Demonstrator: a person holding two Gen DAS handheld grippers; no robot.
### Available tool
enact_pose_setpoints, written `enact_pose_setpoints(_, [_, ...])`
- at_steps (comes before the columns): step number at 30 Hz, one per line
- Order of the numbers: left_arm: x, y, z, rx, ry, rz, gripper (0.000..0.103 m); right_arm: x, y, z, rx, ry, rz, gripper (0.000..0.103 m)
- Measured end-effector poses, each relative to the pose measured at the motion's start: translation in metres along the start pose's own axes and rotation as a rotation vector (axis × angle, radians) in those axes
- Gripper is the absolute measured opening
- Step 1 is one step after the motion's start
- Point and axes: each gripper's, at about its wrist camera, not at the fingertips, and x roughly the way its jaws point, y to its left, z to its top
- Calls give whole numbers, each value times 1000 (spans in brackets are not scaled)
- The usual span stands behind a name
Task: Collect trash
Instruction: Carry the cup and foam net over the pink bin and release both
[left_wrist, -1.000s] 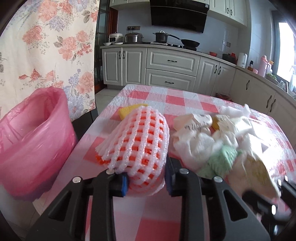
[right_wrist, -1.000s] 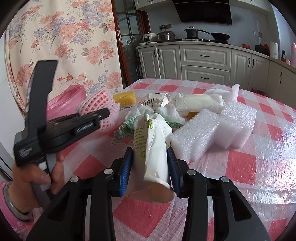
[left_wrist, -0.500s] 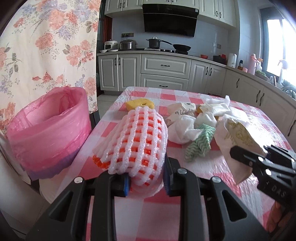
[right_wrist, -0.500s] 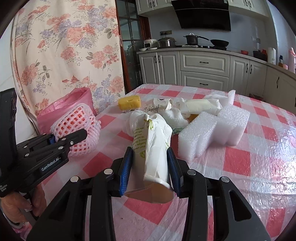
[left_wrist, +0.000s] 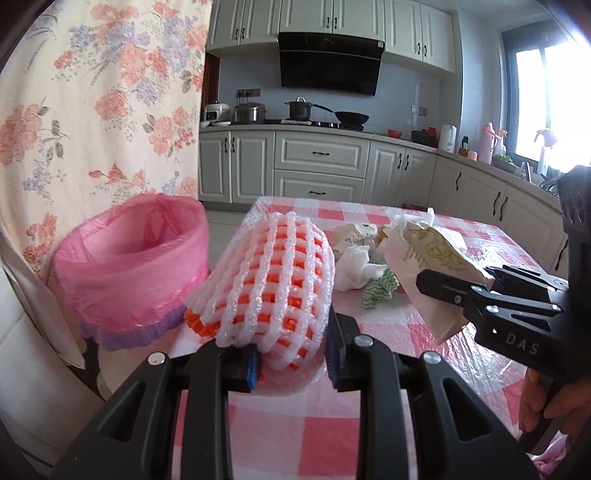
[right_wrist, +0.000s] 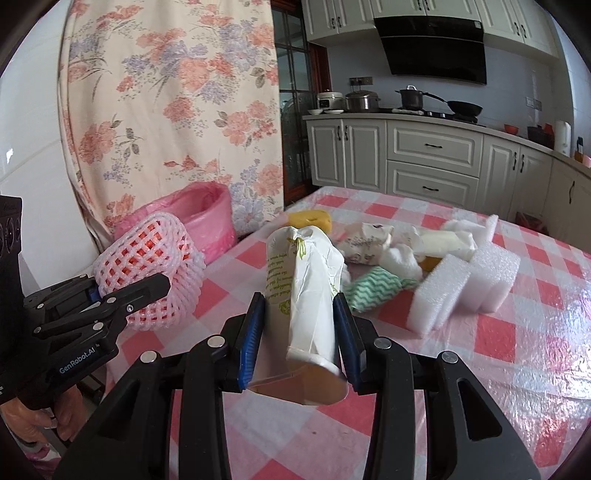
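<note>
While left gripper (left_wrist: 291, 363) clamps foam fruit net (left_wrist: 273, 280), pink-lined bin (left_wrist: 136, 258) sits left of its fingers. Right gripper (right_wrist: 301, 336) pinches crushed paper cup (right_wrist: 306, 291) above checked tablecloth (right_wrist: 498, 332); beyond fingertips, right: tissue wads, possibly wrappers (right_wrist: 373, 242), foam blocks (right_wrist: 465, 284).

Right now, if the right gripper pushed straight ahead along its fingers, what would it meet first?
The right gripper, shut on a crumpled paper cup, points toward the yellow sponge at the table's far edge. That looks like first contact, though depth is unclear and it may pass above.
</note>
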Motion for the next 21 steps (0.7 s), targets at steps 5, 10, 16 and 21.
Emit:
enact_pose_setpoints(5, [-13,22,5,-15,-18,34,26,8,21,15,-31,-5,52,38])
enact_pose_setpoints(10, [-16,52,21,-26,-30,76,26,29,43,39,-68,-9,127,38])
enact_pose_setpoints(16, [-9,104,50,-78,-40,138,27,66,74,71,-116,-2,220,39])
enact_pose_setpoints(21, [13,150,74,-105,-28,194,27,102,94,100,-140,2,274,39])
